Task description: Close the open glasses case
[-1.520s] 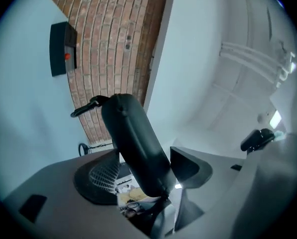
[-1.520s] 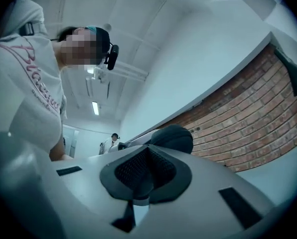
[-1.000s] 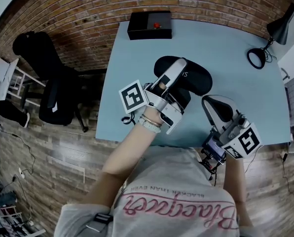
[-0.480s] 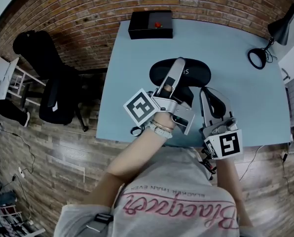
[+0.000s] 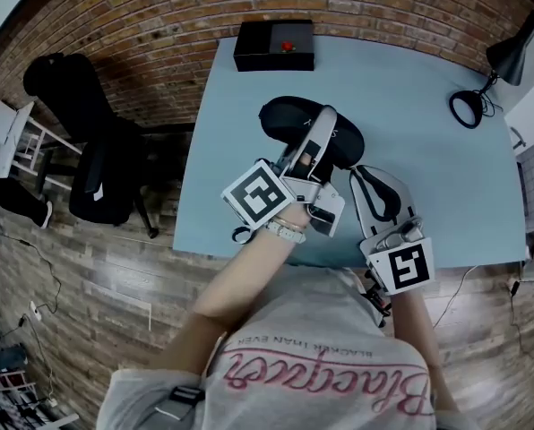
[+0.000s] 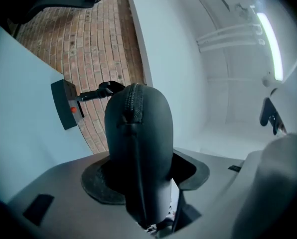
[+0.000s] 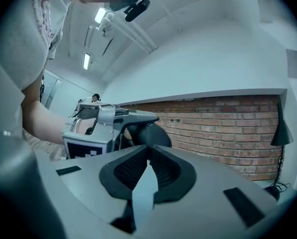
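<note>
Black zippered glasses case (image 6: 138, 133), halves together

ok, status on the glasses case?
Left gripper jaws just closing, clamped on glasses case. Right gripper shut, empty, off to one side. Case halves look together, zip seam showing. Black box, lamp well clear.

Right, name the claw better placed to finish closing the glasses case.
The right claw, likely: its jaws are shut on nothing beside the glasses case, while the left claw, whose jaws have just been closing, pinches it steady.

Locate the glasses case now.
Head view, centre of the table: glasses case clamped in the left gripper, just left of the right gripper.
</note>
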A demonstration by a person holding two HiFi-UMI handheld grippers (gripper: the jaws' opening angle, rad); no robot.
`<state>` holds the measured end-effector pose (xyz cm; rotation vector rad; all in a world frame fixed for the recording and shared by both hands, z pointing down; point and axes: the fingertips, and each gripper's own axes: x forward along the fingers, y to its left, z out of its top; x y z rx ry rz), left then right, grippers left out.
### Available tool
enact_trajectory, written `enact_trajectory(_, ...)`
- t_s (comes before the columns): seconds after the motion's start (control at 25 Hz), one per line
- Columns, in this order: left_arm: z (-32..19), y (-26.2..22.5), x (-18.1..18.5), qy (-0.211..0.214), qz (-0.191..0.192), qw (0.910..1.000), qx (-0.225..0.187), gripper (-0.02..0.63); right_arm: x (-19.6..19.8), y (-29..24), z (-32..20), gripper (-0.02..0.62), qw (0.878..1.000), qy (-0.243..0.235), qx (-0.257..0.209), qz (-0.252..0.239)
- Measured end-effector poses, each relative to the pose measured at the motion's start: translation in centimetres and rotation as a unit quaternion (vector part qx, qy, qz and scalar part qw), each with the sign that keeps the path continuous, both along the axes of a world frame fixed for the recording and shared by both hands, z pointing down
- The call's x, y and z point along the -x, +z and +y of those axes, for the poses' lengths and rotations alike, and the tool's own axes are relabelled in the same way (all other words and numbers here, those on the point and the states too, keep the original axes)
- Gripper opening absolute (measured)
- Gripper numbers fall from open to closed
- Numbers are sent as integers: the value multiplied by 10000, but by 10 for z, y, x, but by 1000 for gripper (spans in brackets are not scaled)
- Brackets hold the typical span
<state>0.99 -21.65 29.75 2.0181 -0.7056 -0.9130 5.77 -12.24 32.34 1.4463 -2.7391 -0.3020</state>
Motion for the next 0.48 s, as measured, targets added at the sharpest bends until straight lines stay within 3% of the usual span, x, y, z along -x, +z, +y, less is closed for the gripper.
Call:
enact_trajectory(0.12, 0, 6, 1, -118, -722, 9971, -198, 261, -12, -1, -3, 23, 9998, 135, -19, 165)
enact_trajectory(0.24, 3, 8, -3, -233, -1604, 9847, -637, 261, -18, -5, -7, 25, 9992, 266, -58, 276)
enact_trajectory(0.32, 7, 6, -9, -399, -2349, 9649, -1105, 261, -21, -5, -10, 25, 9988, 370, -19, 322)
enact_trajectory(0.48, 18, -2, -19, -782, -3607, 9045, -2135, 261, -26, -2, -16, 25, 9980, 506, 45, 381)
